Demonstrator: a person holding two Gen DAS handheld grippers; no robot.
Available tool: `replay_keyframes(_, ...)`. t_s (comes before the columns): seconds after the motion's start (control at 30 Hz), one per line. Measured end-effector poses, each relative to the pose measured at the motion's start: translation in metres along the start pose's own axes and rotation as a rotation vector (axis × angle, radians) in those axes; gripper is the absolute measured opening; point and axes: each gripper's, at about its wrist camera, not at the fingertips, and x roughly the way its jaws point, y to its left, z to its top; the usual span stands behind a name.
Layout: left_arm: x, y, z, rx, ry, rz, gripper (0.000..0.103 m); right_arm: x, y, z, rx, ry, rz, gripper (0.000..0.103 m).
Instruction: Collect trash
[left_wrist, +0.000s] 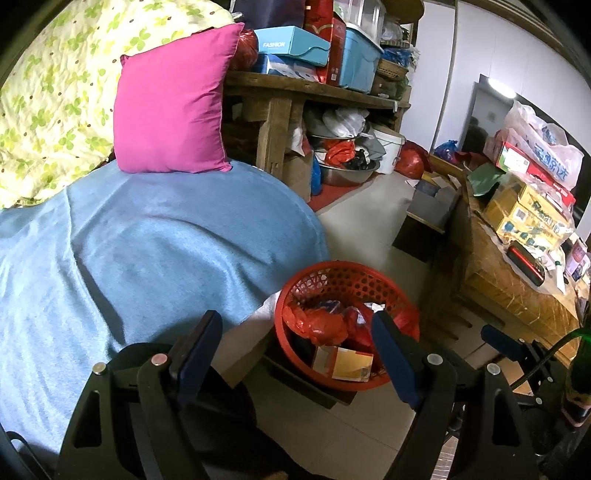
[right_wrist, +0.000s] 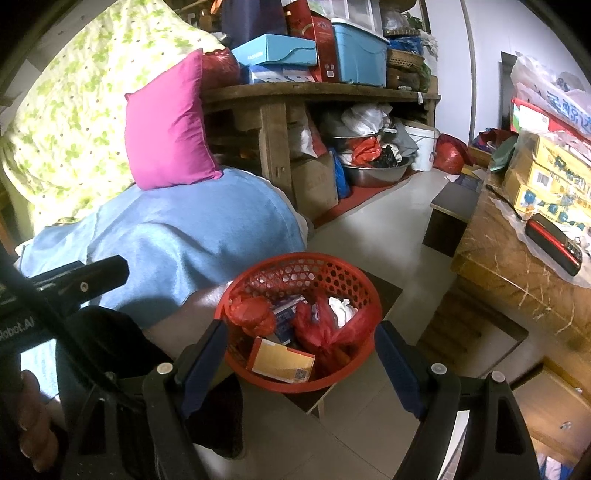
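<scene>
A red mesh basket sits on a low dark stool beside the bed. It holds red plastic bags, a yellow-brown card box, crumpled white paper and a blue-and-white carton. My left gripper hovers open above the basket's near-left side, its pads bare. My right gripper hangs open over the basket's near rim and holds nothing. Part of the left gripper's body and a hand show at the left of the right wrist view.
A bed with a blue blanket and a pink cushion lies to the left. Behind it, a wooden shelf is packed with boxes and bags. A wooden cabinet with cartons stands at the right. Pale tiled floor runs between them.
</scene>
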Motion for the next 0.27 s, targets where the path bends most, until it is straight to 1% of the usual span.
replay_keyframes(0.1, 0.0007, 0.0000, -0.0010, 0.003, -0.001, 0.009, 0.083, 0.0007, -0.0008, -0.0009, 0.001, 0.003, -0.002, 0.084)
replay_keyframes(0.27, 0.0006, -0.0040, -0.0020, 0.021, -0.002, 0.004, 0.083, 0.0022, -0.0009, -0.0017, -0.001, 0.008, -0.006, 0.084)
